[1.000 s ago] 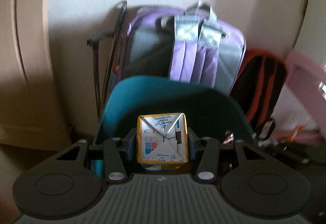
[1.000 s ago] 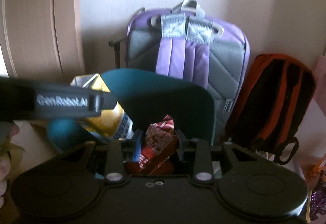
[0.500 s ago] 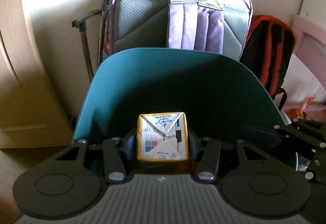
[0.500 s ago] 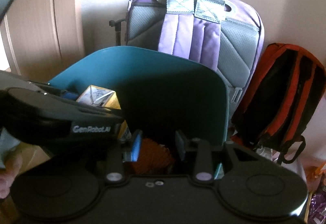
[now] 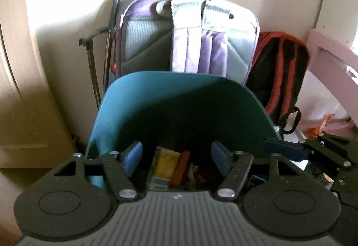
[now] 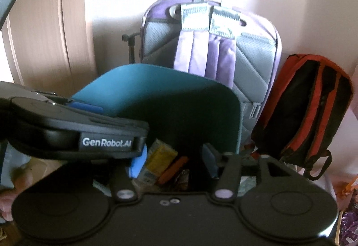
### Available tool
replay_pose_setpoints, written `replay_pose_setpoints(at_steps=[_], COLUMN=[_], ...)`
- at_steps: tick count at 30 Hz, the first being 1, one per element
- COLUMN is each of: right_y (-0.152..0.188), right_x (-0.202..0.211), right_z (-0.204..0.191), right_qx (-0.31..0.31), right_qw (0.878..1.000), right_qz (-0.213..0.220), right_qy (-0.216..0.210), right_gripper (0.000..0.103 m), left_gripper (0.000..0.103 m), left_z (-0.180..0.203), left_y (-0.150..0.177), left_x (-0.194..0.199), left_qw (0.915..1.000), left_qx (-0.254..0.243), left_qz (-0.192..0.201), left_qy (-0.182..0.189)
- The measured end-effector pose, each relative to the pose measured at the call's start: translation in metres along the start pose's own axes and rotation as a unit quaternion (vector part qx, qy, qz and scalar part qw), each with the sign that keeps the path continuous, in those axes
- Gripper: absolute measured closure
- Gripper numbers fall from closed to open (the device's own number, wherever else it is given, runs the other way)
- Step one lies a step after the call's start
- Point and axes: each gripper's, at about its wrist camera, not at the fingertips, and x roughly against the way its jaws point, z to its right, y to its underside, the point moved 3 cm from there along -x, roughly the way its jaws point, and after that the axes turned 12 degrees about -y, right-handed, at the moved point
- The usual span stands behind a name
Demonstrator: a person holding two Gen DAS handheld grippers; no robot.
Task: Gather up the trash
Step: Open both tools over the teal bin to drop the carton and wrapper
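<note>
Both grippers hover over a teal bin (image 5: 156, 98), also in the right wrist view (image 6: 156, 89). My left gripper (image 5: 176, 156) has its jaws opening, and nothing is between them. Below it, inside the bin, lie a yellow drink carton (image 5: 162, 168) and an orange-red wrapper (image 5: 180, 168). My right gripper (image 6: 174, 162) also has its jaws opening, with nothing gripped. The carton (image 6: 157, 159) and the wrapper (image 6: 173, 169) lie beneath it in the bin. The left gripper's body crosses the left of the right wrist view.
A purple and grey backpack (image 5: 190, 44) leans on the wall behind the bin. Beside it on the right stands a black and red backpack (image 5: 277, 71). A wooden door (image 6: 44, 22) is at the left, pink furniture (image 5: 331, 55) at the right.
The left gripper let go of the yellow carton and the right gripper let go of the red wrapper. Both now lie in the bin, and both pairs of jaws stand wider apart.
</note>
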Motion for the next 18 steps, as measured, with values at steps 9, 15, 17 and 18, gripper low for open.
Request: replay_pose_setpoints(at_steps=[9,15,17,18], right_y=[0.004,0.014,0.019,0.021], right_x=[0.054,0.089,0.099,0.103], right_z=[-0.020,-0.035,-0.039,-0.041], right_qx=[0.006,0.003,0.002,0.001], right_qw=[1.000,0.999,0.999,0.999], right_qz=[0.021,0.029,0.031,0.031], right_qy=[-0.003,-0.014,-0.017,-0.019], right_gripper=[0.045,0.044,0.044,0.044], left_gripper=[0.031,0.027,0.027,0.027], left_z=[-0.003,-0.011,-0.014,-0.016], left_y=[0.005,0.021,0.028,0.033], left_x=[0.063,0.103,0.113,0.118], left_qw=[0.9996,0.9991,0.9991,0.9991], left_qx=[0.013,0.023,0.024,0.022], left_qz=[0.024,0.032,0.031,0.030], left_qy=[0.009,0.014,0.015,0.017])
